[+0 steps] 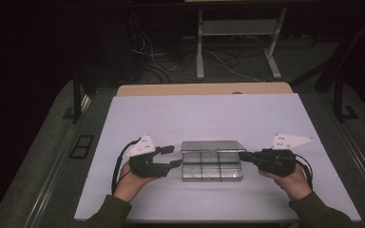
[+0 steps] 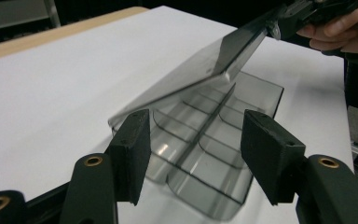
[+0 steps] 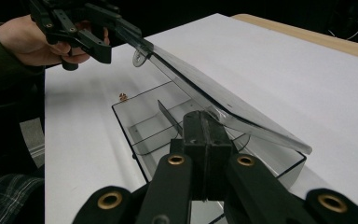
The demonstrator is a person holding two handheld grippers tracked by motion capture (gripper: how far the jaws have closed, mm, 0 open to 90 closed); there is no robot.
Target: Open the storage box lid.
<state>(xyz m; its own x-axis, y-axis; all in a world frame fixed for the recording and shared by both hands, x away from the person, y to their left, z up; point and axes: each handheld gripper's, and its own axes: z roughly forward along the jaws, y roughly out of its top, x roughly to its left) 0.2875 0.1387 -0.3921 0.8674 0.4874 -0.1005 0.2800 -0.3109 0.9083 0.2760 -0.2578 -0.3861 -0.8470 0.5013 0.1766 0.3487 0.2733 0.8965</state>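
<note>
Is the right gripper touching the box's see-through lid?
Touching. The left gripper view shows the right gripper pinching the far edge of the clear lid, holding it tilted up off the compartment box.

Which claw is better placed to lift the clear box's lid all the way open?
The right claw, probably. It is already shut on the edge of the lid, holding it tilted up over the box. The left claw stands open at the box's other end, gripping nothing.
</note>
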